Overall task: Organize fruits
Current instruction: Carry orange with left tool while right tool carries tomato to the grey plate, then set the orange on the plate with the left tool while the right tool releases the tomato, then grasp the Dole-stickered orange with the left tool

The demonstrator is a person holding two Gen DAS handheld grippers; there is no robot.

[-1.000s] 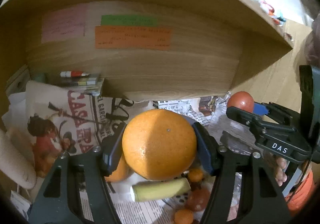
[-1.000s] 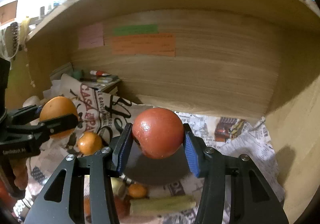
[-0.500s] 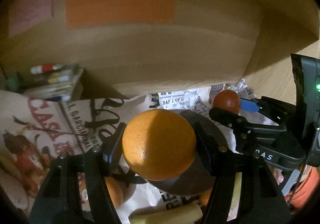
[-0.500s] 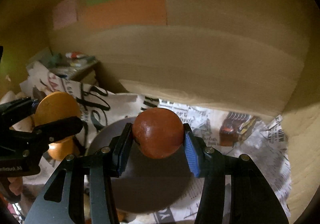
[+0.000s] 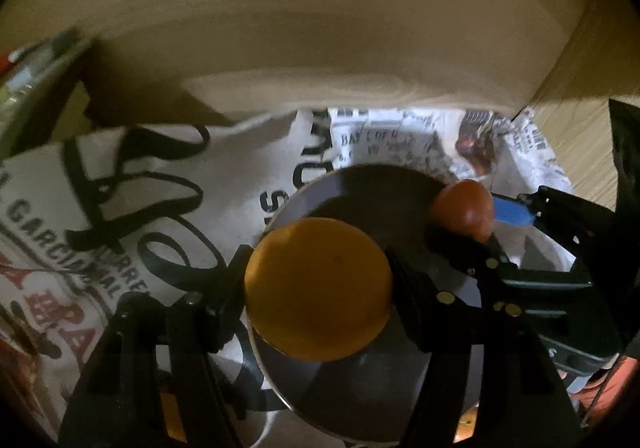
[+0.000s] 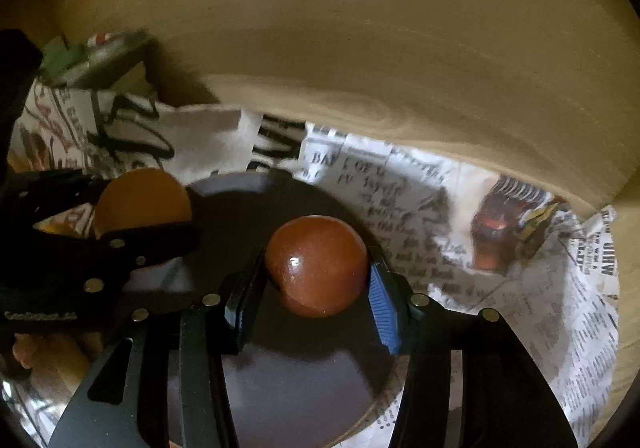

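Note:
My left gripper (image 5: 318, 280) is shut on an orange (image 5: 318, 290) and holds it over the left part of a dark round plate (image 5: 372, 188). My right gripper (image 6: 316, 280) is shut on a red tomato (image 6: 316, 266) and holds it over the same plate (image 6: 280, 388), to the right of the orange. The orange (image 6: 140, 200) and the left gripper (image 6: 120, 232) show at the left of the right wrist view. The tomato (image 5: 462, 206) and the right gripper (image 5: 480, 226) show at the right of the left wrist view.
The plate lies on newspaper (image 6: 520, 308) and a printed cloth bag (image 5: 100, 208) inside a dim wooden shelf. The wooden back wall (image 6: 400, 48) stands close behind. A stack of small items (image 6: 100, 52) sits at the back left. More fruit (image 5: 468, 422) lies below the plate's near edge.
Both grippers have moved forward and down into the shelf, bringing the orange and tomato low over the plate. The sticky notes on the back wall have slid out of view.

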